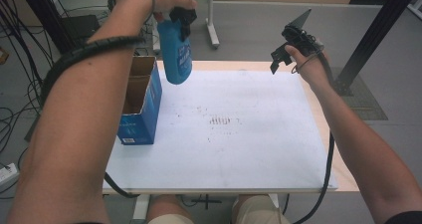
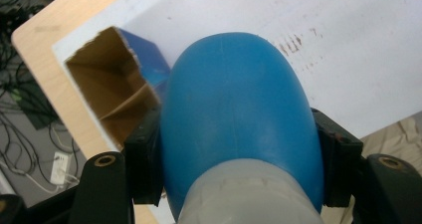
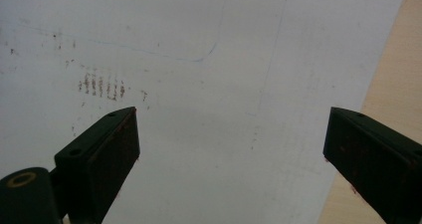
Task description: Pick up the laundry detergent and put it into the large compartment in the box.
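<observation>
A blue plastic bottle (image 1: 176, 55) hangs upright in the air above the table's far left part, next to the open top of a blue cardboard box (image 1: 141, 102). My left gripper (image 1: 181, 10) is shut on the bottle near its top. In the left gripper view the bottle (image 2: 239, 114) sits between both jaws, its blue base towards the table, with the box's brown inside (image 2: 107, 92) below and to the left. My right gripper (image 1: 284, 55) is held high over the table's far right edge, open, with nothing between its jaws (image 3: 231, 154).
A white sheet (image 1: 224, 129) with faint brown marks (image 1: 220, 120) covers the wooden table (image 1: 343, 169). The same marks (image 3: 102, 87) lie under the right gripper. Cables (image 1: 15, 129) and a black frame post (image 1: 373, 35) stand off the table's sides.
</observation>
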Demonstrator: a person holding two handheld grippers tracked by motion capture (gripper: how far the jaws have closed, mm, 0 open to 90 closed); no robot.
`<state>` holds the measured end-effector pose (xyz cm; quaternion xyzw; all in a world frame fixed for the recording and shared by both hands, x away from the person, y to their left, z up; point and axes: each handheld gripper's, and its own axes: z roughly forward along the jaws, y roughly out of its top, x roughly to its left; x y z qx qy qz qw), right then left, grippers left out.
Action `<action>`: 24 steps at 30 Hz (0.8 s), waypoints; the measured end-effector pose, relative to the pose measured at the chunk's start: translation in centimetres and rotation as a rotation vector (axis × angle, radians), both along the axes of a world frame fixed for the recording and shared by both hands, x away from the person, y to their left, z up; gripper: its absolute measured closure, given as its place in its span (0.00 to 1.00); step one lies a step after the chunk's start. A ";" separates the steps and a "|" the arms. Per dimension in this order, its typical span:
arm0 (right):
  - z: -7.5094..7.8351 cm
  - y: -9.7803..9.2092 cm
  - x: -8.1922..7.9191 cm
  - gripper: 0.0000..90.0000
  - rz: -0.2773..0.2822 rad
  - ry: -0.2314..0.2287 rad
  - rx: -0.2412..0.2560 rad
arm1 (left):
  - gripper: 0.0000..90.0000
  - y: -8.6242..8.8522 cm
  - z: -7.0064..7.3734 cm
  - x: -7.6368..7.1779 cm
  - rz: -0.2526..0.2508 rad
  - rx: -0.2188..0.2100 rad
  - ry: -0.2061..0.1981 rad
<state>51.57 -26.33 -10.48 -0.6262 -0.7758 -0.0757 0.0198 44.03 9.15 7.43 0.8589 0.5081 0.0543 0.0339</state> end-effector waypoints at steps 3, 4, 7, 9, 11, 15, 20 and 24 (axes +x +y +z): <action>0.0 -0.2 0.0 0.08 0.000 0.000 0.001 | 0.40 1.1 1.5 0.0 0.053 -0.006 -0.018; 0.0 -0.3 0.0 0.08 0.001 0.003 0.002 | 0.40 1.5 2.0 0.0 0.075 -0.004 -0.018; 0.1 -0.4 0.0 0.08 0.000 0.004 0.002 | 0.40 2.7 3.1 -0.3 0.139 -0.007 -0.035; 0.1 -0.5 -0.1 0.08 -0.002 0.003 0.004 | 0.40 3.6 3.6 -0.5 0.173 -0.006 -0.046; 0.2 -0.7 -0.1 0.08 -0.002 0.003 0.007 | 0.40 4.6 4.1 -0.7 0.215 -0.009 -0.054; 0.2 -0.7 -0.2 0.08 -0.001 0.001 0.013 | 0.40 6.6 4.6 -1.3 0.290 -0.011 -0.062; 0.3 -0.7 -0.2 0.08 -0.006 0.005 0.013 | 0.40 8.6 4.9 -1.7 0.357 -0.003 -0.063; 0.2 -0.7 -0.2 0.08 -0.001 -0.001 0.015 | 0.40 9.9 4.8 -2.0 0.403 0.000 -0.064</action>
